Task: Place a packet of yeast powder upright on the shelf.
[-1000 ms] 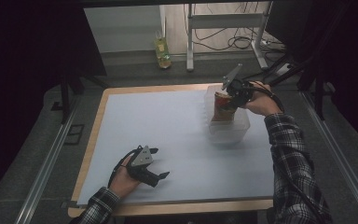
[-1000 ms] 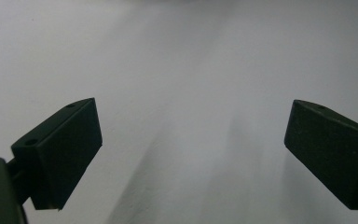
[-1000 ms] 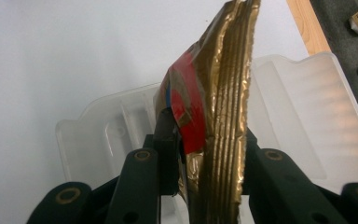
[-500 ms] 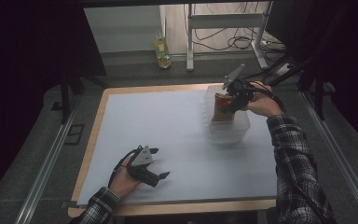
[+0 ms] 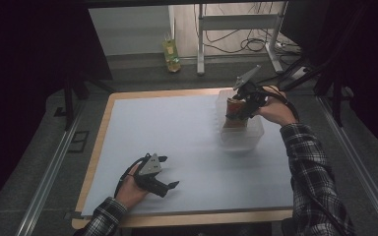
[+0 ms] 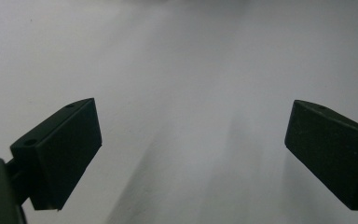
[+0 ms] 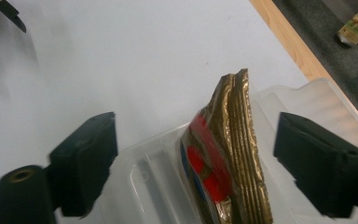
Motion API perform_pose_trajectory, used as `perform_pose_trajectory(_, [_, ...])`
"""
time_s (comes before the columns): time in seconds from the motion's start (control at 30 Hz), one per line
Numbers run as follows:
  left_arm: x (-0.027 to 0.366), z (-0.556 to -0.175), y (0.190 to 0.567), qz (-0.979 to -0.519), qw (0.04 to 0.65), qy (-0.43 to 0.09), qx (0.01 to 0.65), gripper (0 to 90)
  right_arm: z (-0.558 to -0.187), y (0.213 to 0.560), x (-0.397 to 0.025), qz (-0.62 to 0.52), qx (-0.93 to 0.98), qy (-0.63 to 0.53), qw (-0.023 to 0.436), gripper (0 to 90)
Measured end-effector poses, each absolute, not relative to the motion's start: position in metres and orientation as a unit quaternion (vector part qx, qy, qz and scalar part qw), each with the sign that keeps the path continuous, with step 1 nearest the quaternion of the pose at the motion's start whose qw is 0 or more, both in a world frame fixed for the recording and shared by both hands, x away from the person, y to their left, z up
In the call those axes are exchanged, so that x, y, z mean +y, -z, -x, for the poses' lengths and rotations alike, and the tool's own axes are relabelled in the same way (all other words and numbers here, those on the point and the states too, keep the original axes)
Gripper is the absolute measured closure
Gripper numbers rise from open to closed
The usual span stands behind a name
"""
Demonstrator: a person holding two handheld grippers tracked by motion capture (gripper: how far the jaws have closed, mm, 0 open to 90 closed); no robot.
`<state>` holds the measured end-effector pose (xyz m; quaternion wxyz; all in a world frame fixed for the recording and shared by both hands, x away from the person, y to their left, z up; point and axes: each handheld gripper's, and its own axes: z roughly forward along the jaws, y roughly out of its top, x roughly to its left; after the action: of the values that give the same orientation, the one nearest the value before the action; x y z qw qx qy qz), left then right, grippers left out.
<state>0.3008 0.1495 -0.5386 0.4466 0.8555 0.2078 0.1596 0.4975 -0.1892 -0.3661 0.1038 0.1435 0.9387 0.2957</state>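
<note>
the surface is a wide board under a pale sheet, with a bare wooden rim along its left, far and near edges. the tub, a clear plastic box with no lid, stands near the far right corner of the surface, well in from the right edge; in the right gripper view its ribbed, see-through floor and rounded rim lie below the jaws. the packet, a gold foil pouch with red and blue print, stands on edge inside the tub, leaning a little, its crimped top seam above the rim; in the right gripper view it rises between the two jaws, closer to the right-hand one, with a clear gap on each side, touching neither. the right hand-held gripper hangs over the tub at the far right, held in the person's right hand below a checked sleeve, its jaws spread wide to either side of the packet. the left hand-held gripper rests low by the near left corner of the surface, in the person's left hand, well apart from the tub; its jaws are spread wide too, and in the left gripper view there is bare pale sheet between them. a small yellow-green bottle stands on the floor beyond the far edge.
</note>
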Motion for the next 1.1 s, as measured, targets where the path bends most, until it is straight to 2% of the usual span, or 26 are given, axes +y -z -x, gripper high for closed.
perform_pose_trajectory(0.4, [0.150, -0.301, 0.538, -0.852, 0.450, -0.163, 0.212, 2.6, -0.490, 0.358, -0.191, -0.157, 0.927, -0.319, 0.120, 5.2])
perform_pose_trajectory(0.7, [0.153, -0.302, 0.536, -0.845, 0.461, -0.166, 0.217, 2.2, -0.480, 0.351, -0.194, -0.171, 0.916, -0.341, 0.124, 4.4])
perform_pose_trajectory(1.1, [0.161, -0.306, 0.534, -0.821, 0.477, -0.172, 0.261, 2.7, -0.467, 0.343, -0.197, -0.174, 0.907, -0.361, 0.130, 4.0])
